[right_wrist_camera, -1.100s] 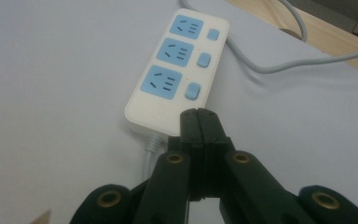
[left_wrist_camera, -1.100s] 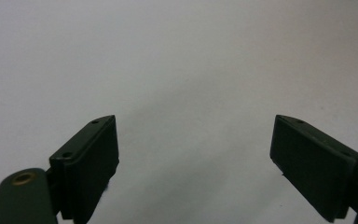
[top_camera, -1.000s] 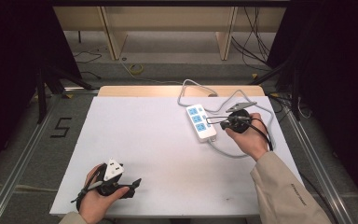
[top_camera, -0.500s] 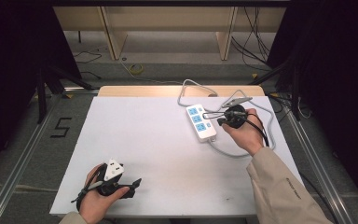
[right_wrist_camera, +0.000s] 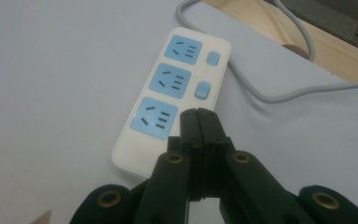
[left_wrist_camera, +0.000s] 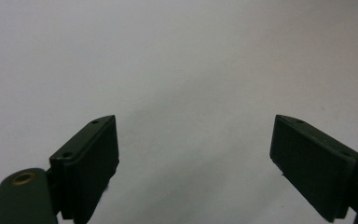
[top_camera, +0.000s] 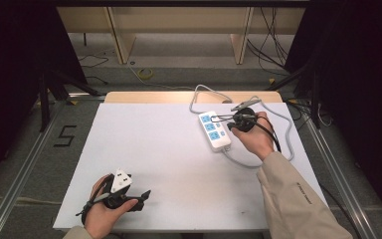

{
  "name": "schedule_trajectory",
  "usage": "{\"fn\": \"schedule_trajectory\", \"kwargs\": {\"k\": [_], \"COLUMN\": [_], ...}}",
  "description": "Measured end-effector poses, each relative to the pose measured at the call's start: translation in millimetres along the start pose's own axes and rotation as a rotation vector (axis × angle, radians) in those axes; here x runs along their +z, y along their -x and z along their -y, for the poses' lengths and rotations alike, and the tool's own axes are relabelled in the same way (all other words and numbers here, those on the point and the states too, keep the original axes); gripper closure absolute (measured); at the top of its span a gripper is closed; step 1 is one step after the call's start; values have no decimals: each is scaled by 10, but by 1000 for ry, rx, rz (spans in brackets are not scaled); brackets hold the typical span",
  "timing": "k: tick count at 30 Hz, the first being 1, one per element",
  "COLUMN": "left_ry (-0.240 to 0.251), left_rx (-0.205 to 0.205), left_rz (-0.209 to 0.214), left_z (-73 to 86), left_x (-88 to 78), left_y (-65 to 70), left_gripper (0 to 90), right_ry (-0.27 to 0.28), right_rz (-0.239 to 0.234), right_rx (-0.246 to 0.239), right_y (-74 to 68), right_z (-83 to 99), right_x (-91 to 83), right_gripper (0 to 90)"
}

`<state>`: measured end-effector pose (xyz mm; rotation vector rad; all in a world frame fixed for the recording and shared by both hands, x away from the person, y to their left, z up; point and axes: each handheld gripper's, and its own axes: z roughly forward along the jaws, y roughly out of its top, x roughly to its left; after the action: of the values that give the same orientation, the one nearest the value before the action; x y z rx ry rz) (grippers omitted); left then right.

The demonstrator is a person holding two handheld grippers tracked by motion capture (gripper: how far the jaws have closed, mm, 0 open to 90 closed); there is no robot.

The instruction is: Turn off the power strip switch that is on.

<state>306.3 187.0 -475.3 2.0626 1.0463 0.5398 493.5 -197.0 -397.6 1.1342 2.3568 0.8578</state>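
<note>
A white power strip (top_camera: 214, 131) with three blue socket faces lies on the white table (top_camera: 169, 149), and everything here is placed against it. In the high view the right gripper (top_camera: 218, 118) sits over the far end of the strip, reaching in from the strip's right side, with the person's right hand (top_camera: 251, 137) just beside the strip on that side. Its jaws are pressed together with nothing between them. In the right gripper view the right gripper (right_wrist_camera: 198, 113) has its closed tips over the power strip (right_wrist_camera: 168, 98), at the edge of the socket face closest to the camera and just short of the middle one of the small blue switch buttons (right_wrist_camera: 203, 90); whether the tips touch the strip's surface I cannot tell. The strip's grey cord (top_camera: 278, 149) leaves its near end, loops round to the right of the strip and passes behind the right hand; another stretch of it curls past the far end of the strip. The left gripper (top_camera: 142, 196) is held in the left hand (top_camera: 104, 214) well apart from the strip, at the table's near edge on the strip's left. In the left gripper view the left gripper (left_wrist_camera: 193, 149) has its jaws spread wide over bare white tabletop, holding nothing.
</note>
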Motion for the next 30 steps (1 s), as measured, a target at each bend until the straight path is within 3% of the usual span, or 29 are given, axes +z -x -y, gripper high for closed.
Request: {"fn": "schedule_trajectory", "kwargs": {"k": [30], "left_ry": [-2], "left_rx": [10], "left_rz": [3], "left_z": [-6], "left_x": [5], "left_y": [14], "left_gripper": [150], "right_ry": [-31], "right_rz": [6], "right_rx": [27], "right_y": [106], "right_z": [-207], "right_x": [266], "right_gripper": [900]}}
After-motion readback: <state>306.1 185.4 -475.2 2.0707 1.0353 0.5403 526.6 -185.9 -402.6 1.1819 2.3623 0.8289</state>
